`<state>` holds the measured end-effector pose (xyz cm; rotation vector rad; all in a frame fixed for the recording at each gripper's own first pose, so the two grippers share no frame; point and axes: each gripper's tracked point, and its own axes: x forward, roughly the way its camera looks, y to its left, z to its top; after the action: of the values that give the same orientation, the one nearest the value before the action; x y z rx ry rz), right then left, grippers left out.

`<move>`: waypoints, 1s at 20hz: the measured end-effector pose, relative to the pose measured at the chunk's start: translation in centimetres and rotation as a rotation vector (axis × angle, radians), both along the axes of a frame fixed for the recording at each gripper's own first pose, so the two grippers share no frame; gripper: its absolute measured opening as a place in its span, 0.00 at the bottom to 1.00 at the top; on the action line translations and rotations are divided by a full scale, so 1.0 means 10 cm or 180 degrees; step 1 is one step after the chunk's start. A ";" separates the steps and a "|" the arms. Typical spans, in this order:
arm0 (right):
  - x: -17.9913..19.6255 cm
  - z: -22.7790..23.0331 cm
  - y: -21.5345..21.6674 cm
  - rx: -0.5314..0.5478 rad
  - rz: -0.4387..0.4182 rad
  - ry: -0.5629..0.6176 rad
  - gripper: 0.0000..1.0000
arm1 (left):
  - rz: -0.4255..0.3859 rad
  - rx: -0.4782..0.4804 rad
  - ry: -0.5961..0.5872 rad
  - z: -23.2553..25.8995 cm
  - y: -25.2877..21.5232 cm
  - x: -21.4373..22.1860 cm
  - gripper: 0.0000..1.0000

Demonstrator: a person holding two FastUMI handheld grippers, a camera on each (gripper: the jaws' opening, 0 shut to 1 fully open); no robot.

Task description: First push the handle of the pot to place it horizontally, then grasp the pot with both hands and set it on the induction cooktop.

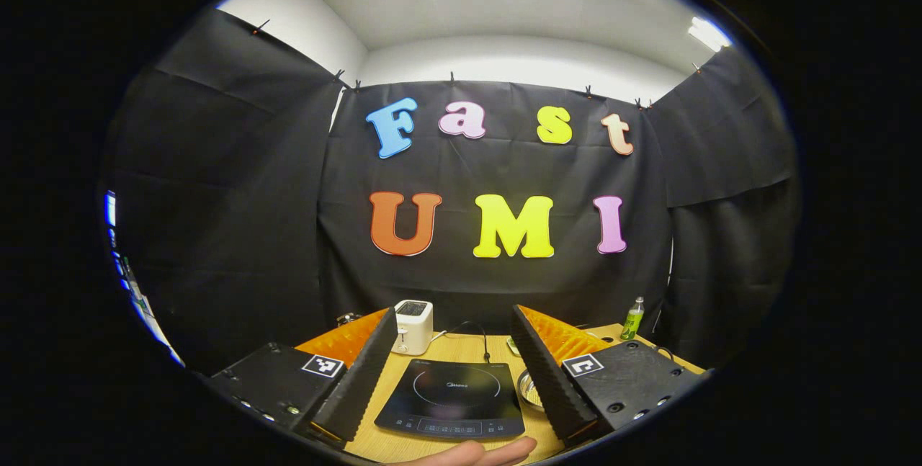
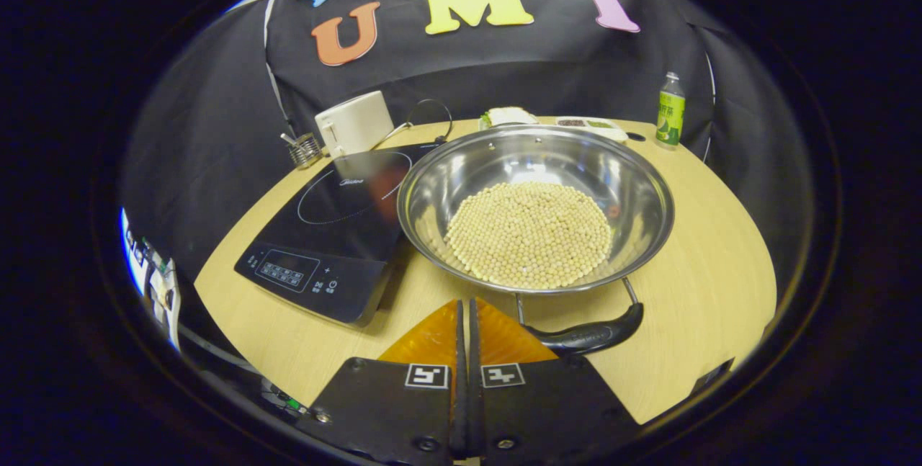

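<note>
A round stainless-steel pot (image 2: 536, 207), shiny and shallow, is seen in the right gripper view on the pale wood-grain worktop (image 2: 706, 264), its left rim overlapping the right edge of the induction cooktop (image 2: 335, 232). The pot's base is covered with small round pale beans (image 2: 529, 233). A dark curved handle (image 2: 587, 336) on two thin wire struts is seen at the pot's near rim, toward the near edge of the worktop. The cooktop is a flat glossy black slab with a ringed cooking zone and a control strip at its near-left corner.

Along the far edge are seen a white boxy toaster (image 2: 354, 122), a small wire holder (image 2: 304, 149), flat dishes (image 2: 547, 120) and a green-labelled bottle (image 2: 670, 110) at the far right.

The right gripper (image 2: 464, 318) is held low over the near edge, fingers pressed together with nothing between them, tips just left of the handle; contact cannot be told.

In the left gripper view the left gripper (image 1: 454, 336) is held level and aimed at the booth wall, ribbed fingers spread wide, the cooktop (image 1: 452, 397) framed between them. A fingertip of a hand (image 1: 479, 451) is seen at the bottom edge.
</note>
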<state>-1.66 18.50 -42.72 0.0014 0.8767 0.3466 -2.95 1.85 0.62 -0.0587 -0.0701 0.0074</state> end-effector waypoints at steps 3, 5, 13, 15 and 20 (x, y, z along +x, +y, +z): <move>-0.01 -0.01 -0.12 0.0047 -0.0030 -0.0044 0.04 | -0.0224 -0.0090 -0.0044 0.08 -0.19 0.07 0.95; 0.02 -0.01 -0.22 0.0040 -0.0073 -0.0038 0.04 | -0.0228 -0.0003 -0.0061 0.09 -0.20 0.14 0.94; 0.08 -0.01 -0.46 -0.0127 0.0027 -0.0055 0.01 | -0.0151 0.0127 0.0059 -0.05 -0.19 0.38 0.95; 0.10 0.00 -0.53 -0.0110 0.0040 -0.0039 0.04 | -0.0081 0.0169 0.0083 -0.08 -0.16 0.43 0.95; 0.22 0.00 -0.83 -0.0146 -0.0023 0.0002 0.04 | -0.0032 0.0139 0.0114 -0.10 -0.21 0.54 0.95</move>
<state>0.52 10.21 -42.74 -0.0379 0.8849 0.3197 2.43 -0.26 -0.38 -0.0152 -0.0342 -0.0031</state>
